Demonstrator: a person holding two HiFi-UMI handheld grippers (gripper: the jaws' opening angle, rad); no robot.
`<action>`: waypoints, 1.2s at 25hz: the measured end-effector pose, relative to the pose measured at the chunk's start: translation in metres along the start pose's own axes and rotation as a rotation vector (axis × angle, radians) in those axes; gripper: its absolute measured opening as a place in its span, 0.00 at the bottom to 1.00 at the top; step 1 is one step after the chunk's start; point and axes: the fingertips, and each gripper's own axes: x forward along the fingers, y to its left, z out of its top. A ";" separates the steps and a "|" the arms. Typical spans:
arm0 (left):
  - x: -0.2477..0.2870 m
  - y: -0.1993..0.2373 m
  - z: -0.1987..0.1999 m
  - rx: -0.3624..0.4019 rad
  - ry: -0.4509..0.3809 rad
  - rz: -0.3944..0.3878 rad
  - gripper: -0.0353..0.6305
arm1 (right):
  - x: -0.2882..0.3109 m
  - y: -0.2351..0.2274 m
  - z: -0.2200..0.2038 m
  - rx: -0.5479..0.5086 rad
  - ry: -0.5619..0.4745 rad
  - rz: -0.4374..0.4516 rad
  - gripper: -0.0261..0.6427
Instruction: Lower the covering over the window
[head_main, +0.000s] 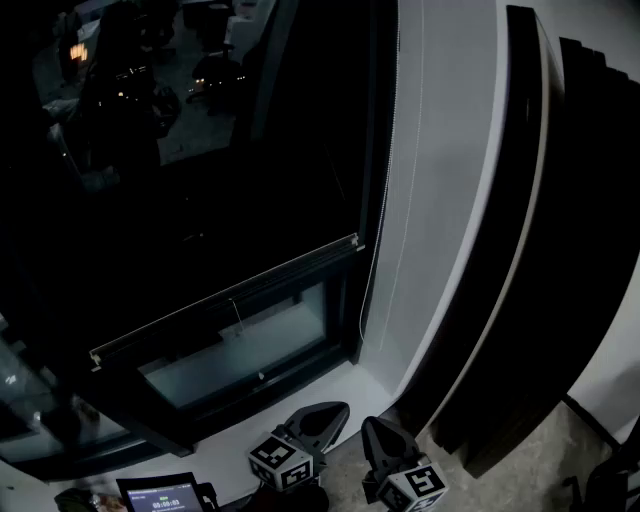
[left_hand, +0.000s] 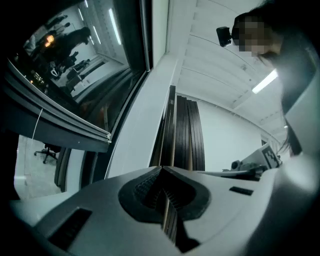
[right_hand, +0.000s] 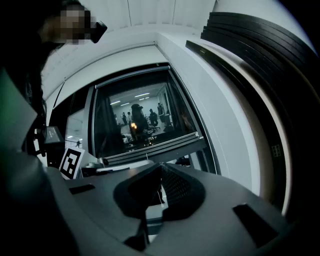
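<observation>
The window (head_main: 200, 250) fills most of the head view. Its dark blind (head_main: 200, 180) is already down over nearly all of the glass, and only a pale strip (head_main: 240, 350) above the sill (head_main: 310, 395) is uncovered. To the right, dark panels (head_main: 540, 250) lean against the white wall (head_main: 450, 200), well away from the work. The blind's rail (head_main: 230, 298) sits slanted in this view just above the bare strip, and a small pull string (head_main: 237, 315) hangs from its middle. Both tongs are low and near the sill. The left tongs (head_main: 325, 418) (left_hand: 161, 170) and right tongs (head_main: 383, 437) (right_hand: 160, 167) each have their jaws pressed together with nothing between them, and they sit close side by side. A thin cord (head_main: 364, 310) runs down the window's right edge beside the wall, and it looks like the control. The job seems nearly finished, with a short last stretch to lower. To do it well, spread one pair of tongs first and close on a single strand of the cord rather than both. Draw straight down along the frame in short pulls, and swap strands if the rail rises. Stop once the rail meets the sill.
</observation>
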 end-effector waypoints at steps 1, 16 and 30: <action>0.005 0.010 0.003 -0.001 0.001 -0.004 0.06 | 0.011 -0.003 0.001 0.000 0.002 -0.003 0.06; 0.065 0.141 0.019 -0.030 0.031 -0.063 0.06 | 0.136 -0.068 0.024 -0.080 0.024 -0.090 0.06; 0.126 0.187 0.030 -0.032 0.009 -0.010 0.06 | 0.252 -0.173 0.127 -0.308 0.001 -0.083 0.09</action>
